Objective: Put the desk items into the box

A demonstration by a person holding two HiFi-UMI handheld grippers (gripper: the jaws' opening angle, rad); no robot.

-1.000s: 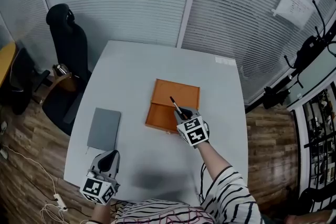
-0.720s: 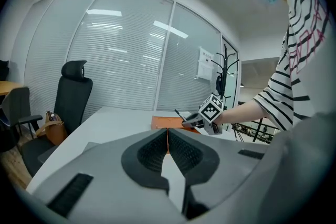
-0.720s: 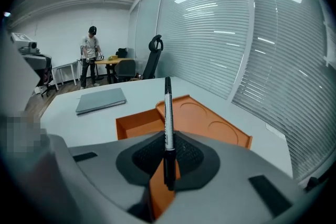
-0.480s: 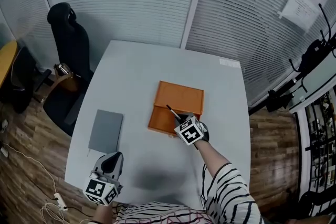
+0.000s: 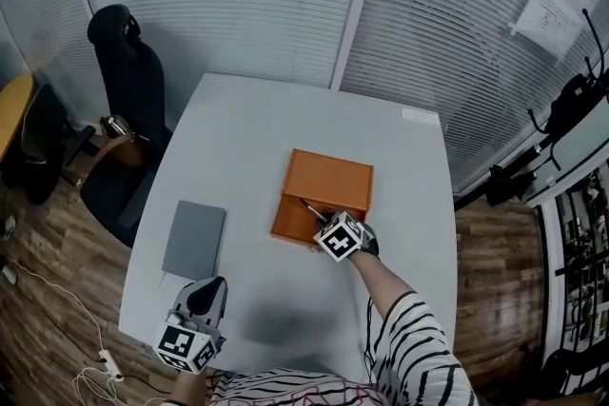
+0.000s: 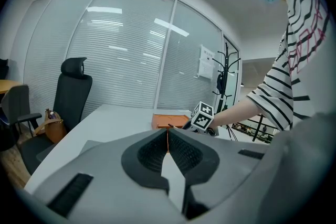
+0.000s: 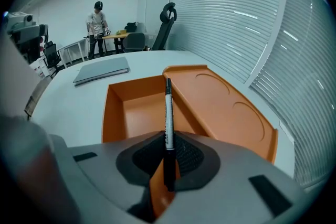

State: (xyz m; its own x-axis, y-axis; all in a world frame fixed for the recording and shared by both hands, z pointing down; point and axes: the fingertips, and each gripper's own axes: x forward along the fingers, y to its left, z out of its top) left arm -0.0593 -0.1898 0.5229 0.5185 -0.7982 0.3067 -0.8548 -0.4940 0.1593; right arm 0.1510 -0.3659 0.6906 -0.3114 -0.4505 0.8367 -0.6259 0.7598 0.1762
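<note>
An orange box (image 5: 328, 181) lies open on the white table (image 5: 238, 138), its lid (image 7: 220, 97) folded back beside the empty tray (image 7: 134, 113). My right gripper (image 5: 327, 222) hovers at the box's near edge, shut on a black and white pen (image 7: 168, 118) that points over the tray. The pen (image 5: 313, 209) shows above the box in the head view. A grey notebook (image 5: 193, 239) lies flat at the table's left. My left gripper (image 5: 205, 298) stays near the table's front left edge, jaws shut with nothing in them; its view shows the box (image 6: 170, 121) far off.
A black office chair (image 5: 124, 71) stands left of the table. A brown bag (image 5: 119, 147) sits on the floor beside it. Window blinds run along the far wall. A person (image 7: 96, 26) stands by a desk in the distance.
My right gripper has moved down and slightly nearer with the pen, now low over the box's tray. The left gripper has hardly moved.
</note>
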